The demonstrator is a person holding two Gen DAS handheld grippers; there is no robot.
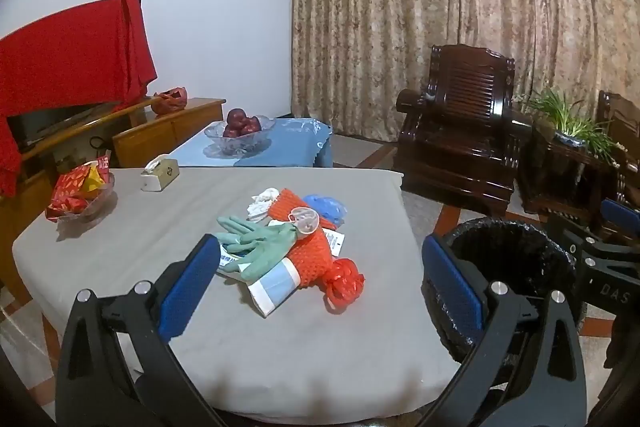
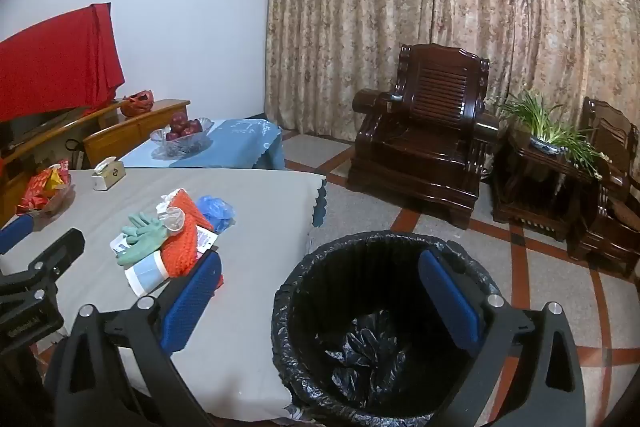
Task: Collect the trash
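Observation:
A pile of trash lies on the grey table [image 1: 120, 235]: a green glove [image 1: 260, 243], an orange net bag [image 1: 312, 247], a red plastic bag [image 1: 344, 283], a blue plastic bag [image 1: 326, 209], white tissue [image 1: 262, 203], a clear cup [image 1: 306, 221] and a blue-white mask [image 1: 272, 287]. My left gripper [image 1: 320, 287] is open above the table's near side, facing the pile. My right gripper [image 2: 320, 307] is open and empty above the black-lined trash bin [image 2: 384, 331], right of the table. The pile shows in the right wrist view with the glove [image 2: 142, 239] and net bag [image 2: 186, 239].
A tissue box [image 1: 160, 173] and a dish of red snack packets [image 1: 80, 195] stand at the table's far left. A glass fruit bowl [image 1: 240, 135] sits on a blue-clothed table behind. Dark wooden armchairs [image 2: 424, 143] and a potted plant [image 2: 548, 131] stand to the right.

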